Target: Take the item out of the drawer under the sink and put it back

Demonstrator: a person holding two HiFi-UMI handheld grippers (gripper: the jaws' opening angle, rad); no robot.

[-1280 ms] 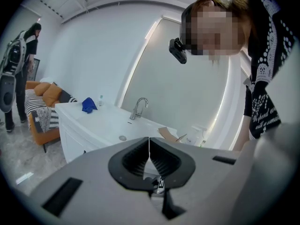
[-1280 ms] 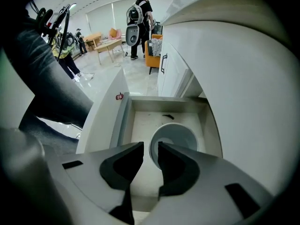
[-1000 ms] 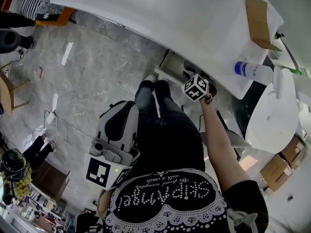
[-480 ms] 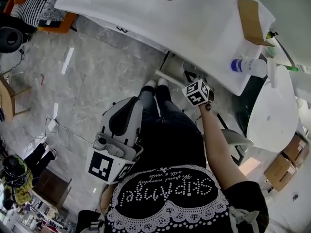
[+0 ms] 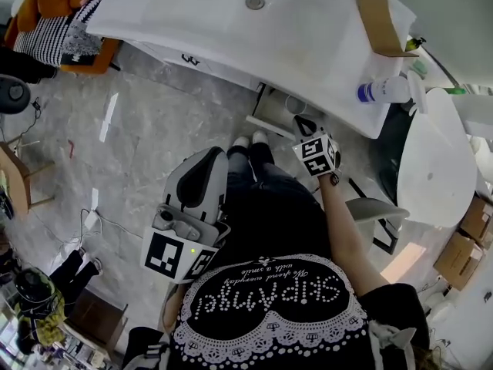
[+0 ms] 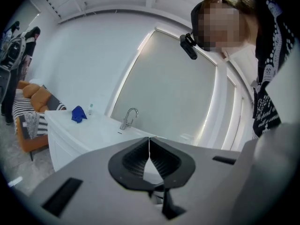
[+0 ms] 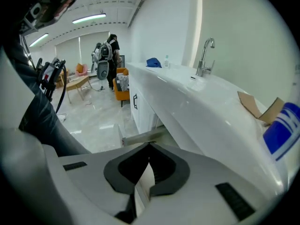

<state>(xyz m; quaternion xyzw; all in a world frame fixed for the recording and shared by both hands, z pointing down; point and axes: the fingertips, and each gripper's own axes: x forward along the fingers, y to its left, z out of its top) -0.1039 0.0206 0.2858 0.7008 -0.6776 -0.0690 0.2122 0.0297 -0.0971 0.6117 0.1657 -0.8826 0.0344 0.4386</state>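
The drawer [image 5: 268,126] under the white sink table [image 5: 231,37] is pulled open. Inside the drawer lies a round grey thing [image 5: 294,104]. I think that is the item. It is small in the head view, so I cannot tell what it is.

The right gripper [image 7: 149,146] hangs just above the drawer and points down into it. Its jaws are closed, with the tips touching. Something pale shows through the gap behind the tips. I cannot tell if it is a thin thing being pinched or just part of the drawer. The left gripper [image 6: 149,139] is well away from the drawer. It is closed too and holds nothing.

The round grey thing looks small, so it is likely light. Its curved side may be slippery, and it could roll or pop out of a pinch. I would open the jaws wide, come down over its middle and squeeze across its sides. I cannot tell if it is hard or soft, so a gentle squeeze first is safer.
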